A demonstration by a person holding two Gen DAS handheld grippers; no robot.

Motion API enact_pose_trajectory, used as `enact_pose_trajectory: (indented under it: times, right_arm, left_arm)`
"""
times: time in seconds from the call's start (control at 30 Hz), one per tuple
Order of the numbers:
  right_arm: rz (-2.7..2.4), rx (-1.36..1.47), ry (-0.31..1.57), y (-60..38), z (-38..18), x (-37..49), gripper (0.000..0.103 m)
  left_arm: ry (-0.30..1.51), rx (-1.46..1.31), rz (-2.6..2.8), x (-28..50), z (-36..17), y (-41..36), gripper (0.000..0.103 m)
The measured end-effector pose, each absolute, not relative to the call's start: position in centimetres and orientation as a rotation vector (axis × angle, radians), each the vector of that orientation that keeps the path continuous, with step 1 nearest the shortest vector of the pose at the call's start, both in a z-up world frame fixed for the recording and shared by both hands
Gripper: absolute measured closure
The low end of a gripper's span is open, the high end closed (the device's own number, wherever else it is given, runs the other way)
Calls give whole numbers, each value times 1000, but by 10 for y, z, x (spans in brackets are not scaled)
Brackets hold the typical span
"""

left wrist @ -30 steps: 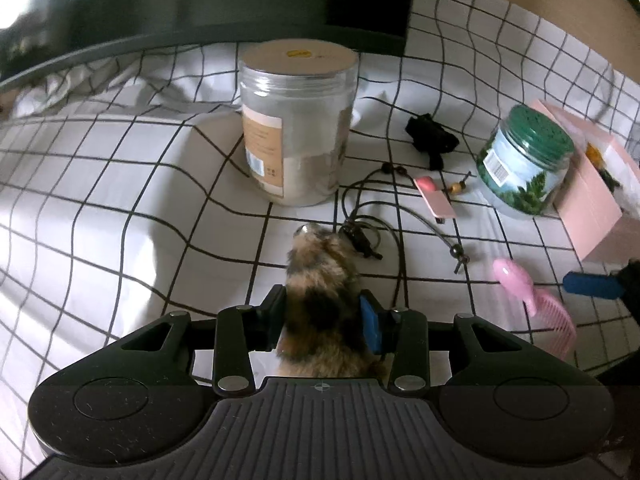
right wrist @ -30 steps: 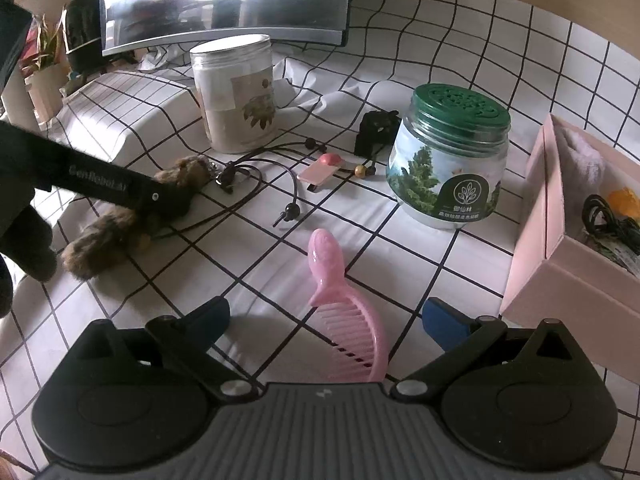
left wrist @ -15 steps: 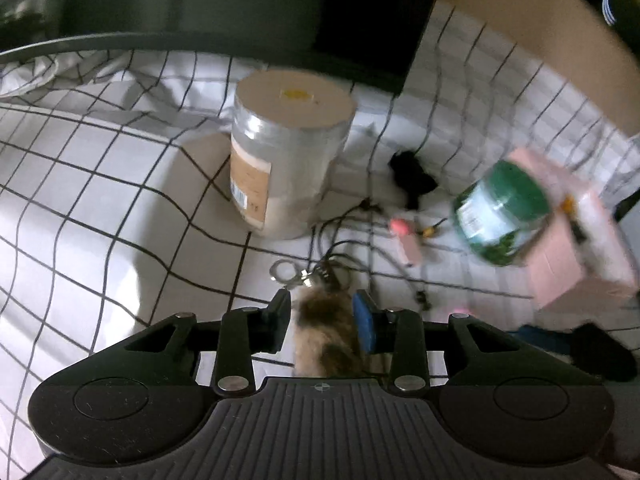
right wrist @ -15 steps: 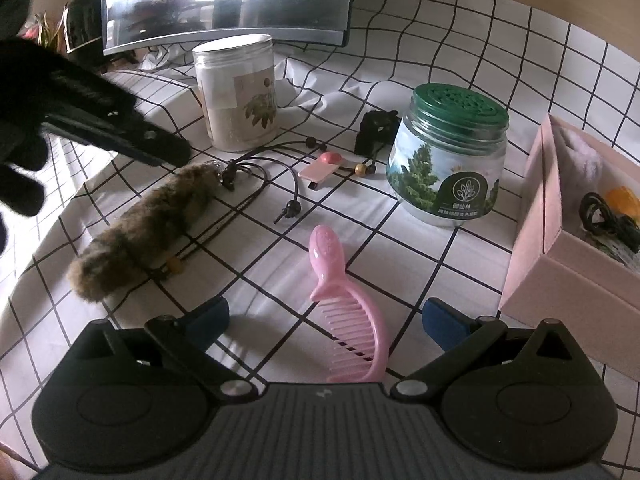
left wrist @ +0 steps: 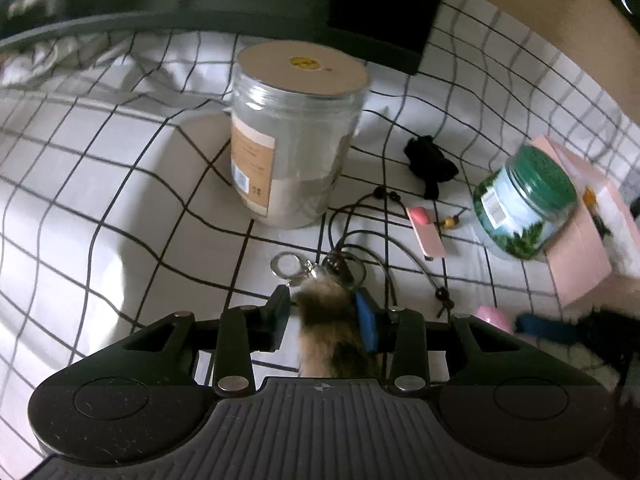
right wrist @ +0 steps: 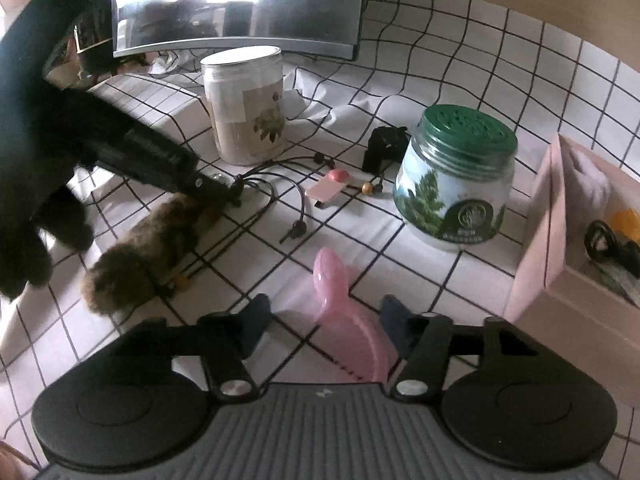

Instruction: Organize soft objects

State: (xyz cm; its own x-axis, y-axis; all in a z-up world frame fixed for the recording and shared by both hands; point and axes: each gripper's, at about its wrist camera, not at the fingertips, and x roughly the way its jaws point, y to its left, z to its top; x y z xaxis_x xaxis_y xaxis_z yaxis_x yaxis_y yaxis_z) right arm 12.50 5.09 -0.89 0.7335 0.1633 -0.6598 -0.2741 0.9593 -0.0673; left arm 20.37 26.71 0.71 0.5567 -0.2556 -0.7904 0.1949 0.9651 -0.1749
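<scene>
A brown furry tail keychain [left wrist: 332,328] lies on the checked cloth; it also shows in the right wrist view [right wrist: 148,248]. My left gripper [left wrist: 326,314] straddles its upper end near the metal ring [left wrist: 285,265], jaws close around the fur; the left gripper also shows in the right wrist view [right wrist: 208,188]. My right gripper [right wrist: 326,320] is open, its jaws either side of a pink fish-shaped comb [right wrist: 344,312]. A pink box [right wrist: 576,264] at the right holds soft items.
A tall clear jar [left wrist: 296,136] stands behind the keychain. A green-lidded jar [right wrist: 456,184] stands beside the pink box. A black cord [left wrist: 384,248], a pink clip [left wrist: 425,230] and a black clip [left wrist: 430,164] lie between them. A monitor [right wrist: 240,4] stands at the back.
My left gripper slid back along the furry tail toward its ring end, lifted briefly, then came down on it again. My right gripper moved forward over the pink comb and narrowed.
</scene>
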Motion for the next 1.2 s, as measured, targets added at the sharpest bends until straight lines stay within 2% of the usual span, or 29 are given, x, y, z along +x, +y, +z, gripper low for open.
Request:
enact_pose_trajectory:
  times: [0.13, 0.17, 0.2, 0.23, 0.27, 0.4, 0.53, 0.67, 0.9, 1.03, 1.2]
  right_arm:
    - [225, -172, 721, 53, -7, 136, 59]
    - [228, -180, 721, 55, -6, 137, 65]
    - [237, -194, 724, 57, -6, 137, 77]
    - [242, -206, 731, 59, -5, 137, 83]
    - [242, -220, 746, 63, -4, 138, 84]
    - [222, -239, 766, 69, 1, 139, 84]
    - [231, -217, 756, 67, 21, 135, 84]
    - [244, -177, 662, 61, 78, 139, 84]
    - [228, -84, 401, 39, 210, 142, 84]
    - [157, -115, 254, 28, 257, 131, 84]
    - [81, -131, 165, 0, 282, 111, 84]
  left_arm:
    - [899, 46, -259, 191, 4, 253, 62]
    - [889, 71, -253, 189, 3, 249, 62]
    - [884, 81, -249, 189, 2, 248, 63]
    - [875, 80, -247, 188, 2, 248, 73]
    - [866, 66, -246, 188, 1, 251, 79]
    - [857, -60, -285, 186, 2, 273, 86]
    - [720, -3, -291, 169, 44, 286, 88]
    - [515, 90, -307, 158, 126, 295, 88]
    - [239, 206, -313, 162, 255, 283, 88]
    - [142, 250, -349, 159, 293, 258, 88]
    - [82, 247, -476, 154, 315, 217, 88]
